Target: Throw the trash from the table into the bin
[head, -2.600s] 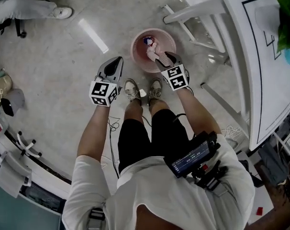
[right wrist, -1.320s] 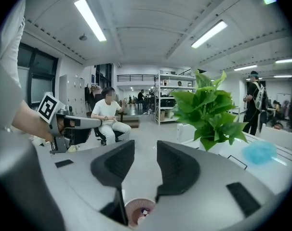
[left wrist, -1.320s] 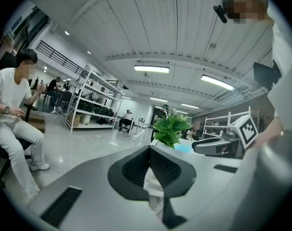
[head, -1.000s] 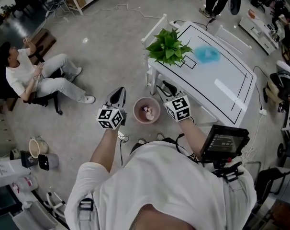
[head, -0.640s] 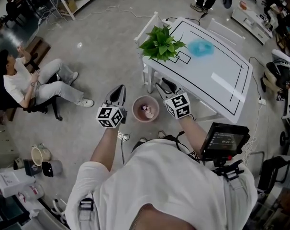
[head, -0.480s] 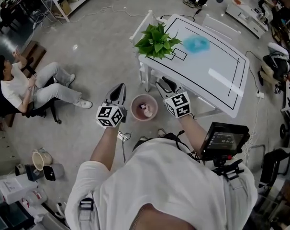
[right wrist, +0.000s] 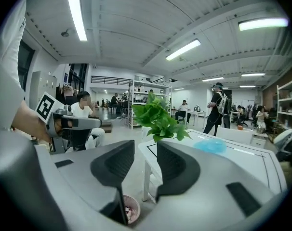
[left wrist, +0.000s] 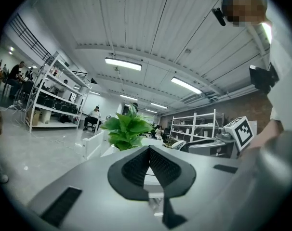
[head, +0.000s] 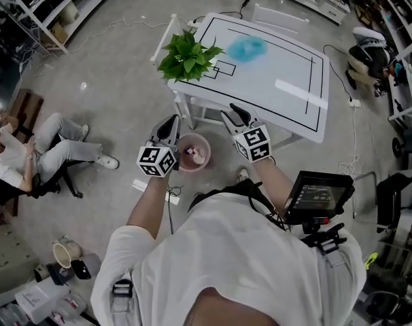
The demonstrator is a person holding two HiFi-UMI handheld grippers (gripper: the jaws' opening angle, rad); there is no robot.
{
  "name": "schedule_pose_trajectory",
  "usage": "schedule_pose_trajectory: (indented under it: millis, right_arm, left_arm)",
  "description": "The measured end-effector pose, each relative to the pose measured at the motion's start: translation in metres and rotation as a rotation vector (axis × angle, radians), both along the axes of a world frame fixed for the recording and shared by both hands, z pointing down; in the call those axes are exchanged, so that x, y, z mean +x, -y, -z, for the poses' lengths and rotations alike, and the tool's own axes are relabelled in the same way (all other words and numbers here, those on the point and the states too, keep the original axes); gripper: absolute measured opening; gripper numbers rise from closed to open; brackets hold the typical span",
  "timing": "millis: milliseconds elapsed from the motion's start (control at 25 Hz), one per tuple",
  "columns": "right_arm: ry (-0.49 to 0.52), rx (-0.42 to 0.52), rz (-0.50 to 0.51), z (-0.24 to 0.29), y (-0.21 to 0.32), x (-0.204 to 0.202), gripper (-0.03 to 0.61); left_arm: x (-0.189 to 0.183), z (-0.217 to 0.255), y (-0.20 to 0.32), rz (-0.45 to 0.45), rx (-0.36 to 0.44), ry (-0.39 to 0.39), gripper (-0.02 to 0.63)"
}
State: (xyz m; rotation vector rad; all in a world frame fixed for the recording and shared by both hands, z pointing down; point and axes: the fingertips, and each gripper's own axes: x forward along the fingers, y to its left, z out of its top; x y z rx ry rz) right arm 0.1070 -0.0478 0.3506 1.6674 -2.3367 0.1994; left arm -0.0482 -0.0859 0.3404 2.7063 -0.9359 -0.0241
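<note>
The step in hand is judged to be the approach to the white rectangular table with a black outline [head: 287,80], made so that the next piece of trash can be fetched. A crumpled light-blue wad [head: 247,47] is seen lying on the far half of the tabletop, beside a leafy green potted plant [head: 187,56] at the near left corner; it is taken to be the trash in question. The round pink plastic bin [head: 209,149] is set on the floor just before the table, between the two tools, with some scraps already inside. The left gripper [head: 171,119] is held level with its jaws pressed together and nothing between them. The right gripper [head: 232,111] is carried with its jaws partly apart and empty, and the plant and table edge are framed through the gap. For the next move, a reach across the tabletop past the plant is called for, so that the parted jaws can be brought round the blue wad and closed on it.
</note>
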Motion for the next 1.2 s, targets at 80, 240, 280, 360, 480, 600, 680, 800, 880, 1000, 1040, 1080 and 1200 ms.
schedule_pose_trajectory:
  millis: [80,240,280,360,480,600,680,800,880,1000,1040,1080,1200]
  right_arm:
    - [0.003,0.006,-0.023,0.001,-0.001,0.019,0.152]
    - [0.004,0.016,-0.045,0.001,0.002,0.066,0.152]
    - [0.005,0.016,-0.051,0.000,0.003,0.079,0.152]
    - [0.008,0.016,-0.062,-0.002,0.005,0.108,0.152]
    - [0.010,0.022,-0.072,0.001,0.012,0.154,0.152]
    - [0.017,0.026,-0.086,0.002,0.018,0.206,0.152]
    - [0.028,0.024,-0.095,0.001,0.021,0.238,0.152]
    - [0.037,0.023,-0.102,-0.002,0.020,0.276,0.152]
    - [0.039,0.021,-0.113,-0.003,0.019,0.300,0.152]
    - [0.049,0.012,-0.138,-0.007,0.021,0.331,0.152]
    - [0.051,0.010,-0.145,-0.009,0.024,0.339,0.152]
    - [0.053,0.009,-0.152,-0.011,0.028,0.347,0.152]
    - [0.055,0.011,-0.174,-0.014,0.040,0.364,0.152]
  left_arm:
    - [0.023,0.000,0.001,-0.031,0.002,0.008,0.005]
    - [0.079,-0.002,0.009,-0.076,0.011,0.022,0.005]
    - [0.094,-0.003,0.012,-0.084,0.010,0.027,0.005]
    - [0.126,-0.005,0.017,-0.098,0.008,0.035,0.005]
    - [0.175,-0.005,0.026,-0.109,0.009,0.049,0.005]
    - [0.226,-0.007,0.040,-0.113,0.011,0.061,0.005]
    - [0.257,-0.008,0.049,-0.109,0.013,0.068,0.005]
    - [0.294,-0.010,0.062,-0.090,0.007,0.066,0.005]
    - [0.315,-0.009,0.069,-0.081,0.006,0.067,0.005]
    - [0.341,-0.012,0.084,-0.076,0.007,0.086,0.005]
    - [0.348,-0.014,0.092,-0.074,0.008,0.095,0.005]
    - [0.355,-0.016,0.101,-0.072,0.010,0.104,0.005]
    - [0.372,-0.025,0.125,-0.071,0.017,0.133,0.005]
